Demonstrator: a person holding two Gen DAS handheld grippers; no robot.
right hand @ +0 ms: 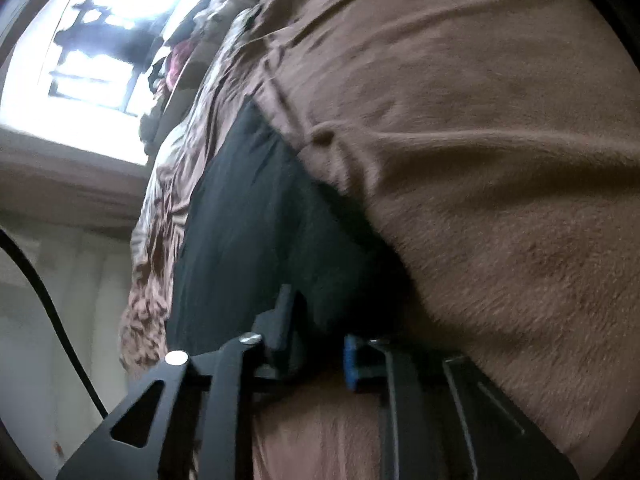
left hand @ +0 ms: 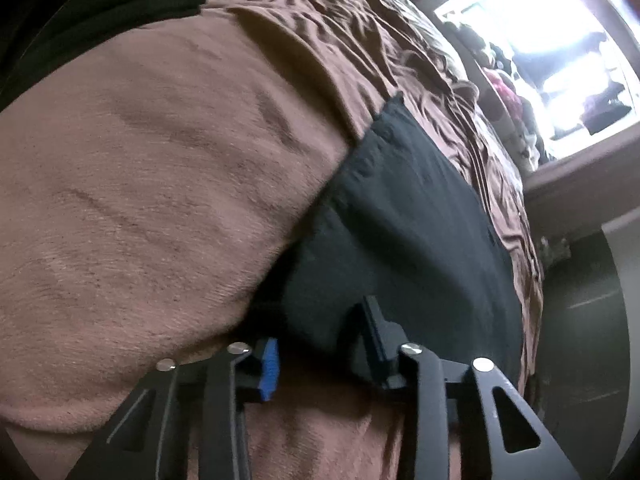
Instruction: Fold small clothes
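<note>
Two grippers at near hem of thin, limp dark teal cloth garment [left hand: 420, 216] on brown fleece blanket [left hand: 140, 200]: left gripper [left hand: 324, 356] narrowed around hem, right gripper [right hand: 316, 344] nearly closed, apparently pinching it; light, slippery, take by corners

Pretty cramped down here: the fuzzy brown blanket [left hand: 152, 200] bulges right over the dark garment [left hand: 420, 240], blocking that side. Only open room is off the bed edge, toward the bright window [right hand: 92, 52].

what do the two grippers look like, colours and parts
Both are the same build. The left gripper and right gripper have black angular link arms with triangular cut-outs, joined by round silver rivets. The fingers are black, each gripper carrying one ribbed blue pad. A black cable curves beside the right one.
</note>
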